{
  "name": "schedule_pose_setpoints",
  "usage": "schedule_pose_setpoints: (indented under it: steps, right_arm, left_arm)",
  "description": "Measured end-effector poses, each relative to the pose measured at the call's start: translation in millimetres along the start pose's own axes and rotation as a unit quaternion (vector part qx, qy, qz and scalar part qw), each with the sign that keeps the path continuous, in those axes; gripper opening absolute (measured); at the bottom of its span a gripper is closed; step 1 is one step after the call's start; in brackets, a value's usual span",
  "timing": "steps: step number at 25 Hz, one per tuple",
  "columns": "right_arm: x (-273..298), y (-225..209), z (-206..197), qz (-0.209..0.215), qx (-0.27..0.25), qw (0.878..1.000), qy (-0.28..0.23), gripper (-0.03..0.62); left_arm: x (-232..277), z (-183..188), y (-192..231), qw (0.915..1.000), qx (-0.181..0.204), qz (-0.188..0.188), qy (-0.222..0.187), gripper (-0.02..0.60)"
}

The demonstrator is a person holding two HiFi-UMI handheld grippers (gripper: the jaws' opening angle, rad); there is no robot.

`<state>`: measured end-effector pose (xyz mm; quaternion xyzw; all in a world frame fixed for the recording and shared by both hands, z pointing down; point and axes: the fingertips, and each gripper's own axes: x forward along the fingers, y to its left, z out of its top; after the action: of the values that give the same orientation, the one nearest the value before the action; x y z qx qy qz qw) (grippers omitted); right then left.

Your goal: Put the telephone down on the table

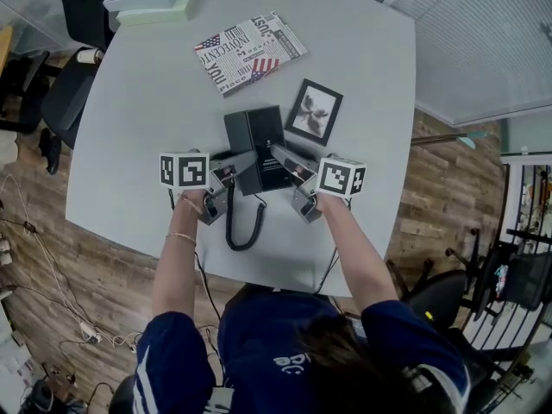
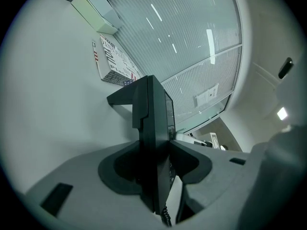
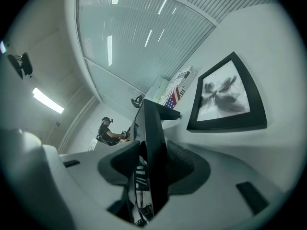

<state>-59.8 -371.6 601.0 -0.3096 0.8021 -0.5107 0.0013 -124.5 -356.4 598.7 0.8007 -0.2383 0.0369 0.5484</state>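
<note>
From my head, I see both my arms stretched out in front of me over the worktop, with my hands close together. My left hand holds the left tongs. My right hand holds the right tongs. The tongs point in toward each other. The black telephone is between them, over the middle of the worktop, just beside a picture frame. Its curly cord trails back toward me.

In the left gripper view, the left tongs are partly open and squeeze the telephone's thin side between them.

In the right gripper view, the right tongs are partly open too and pinch the telephone's other side. I cannot tell if the telephone touches the worktop.
</note>
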Motion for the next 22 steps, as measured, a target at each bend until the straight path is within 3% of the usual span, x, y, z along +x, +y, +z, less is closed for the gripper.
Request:
schedule_pose_setpoints:
  steps: [10, 16, 22]
  right_arm:
    - [0.8, 0.7, -0.3, -0.015, -0.007, 1.000, -0.001, 0.186]
    - [-1.0, -3.5, -0.8, -0.030, -0.011, 0.999, -0.002, 0.192]
    - [0.3, 11.2, -5.3, -0.024, -0.042, 0.999, 0.002, 0.285]
  left_arm:
    - [2.9, -1.5, 2.3, 0.9998, 0.013, 0.012, 0.007, 0.173]
    - [4.4, -0.9, 1.7, 0.9994, 0.025, 0.019, -0.012, 0.176]
    - [0.3, -0.2, 5.5, 0.9931, 0.069, 0.085, -0.042, 0.201]
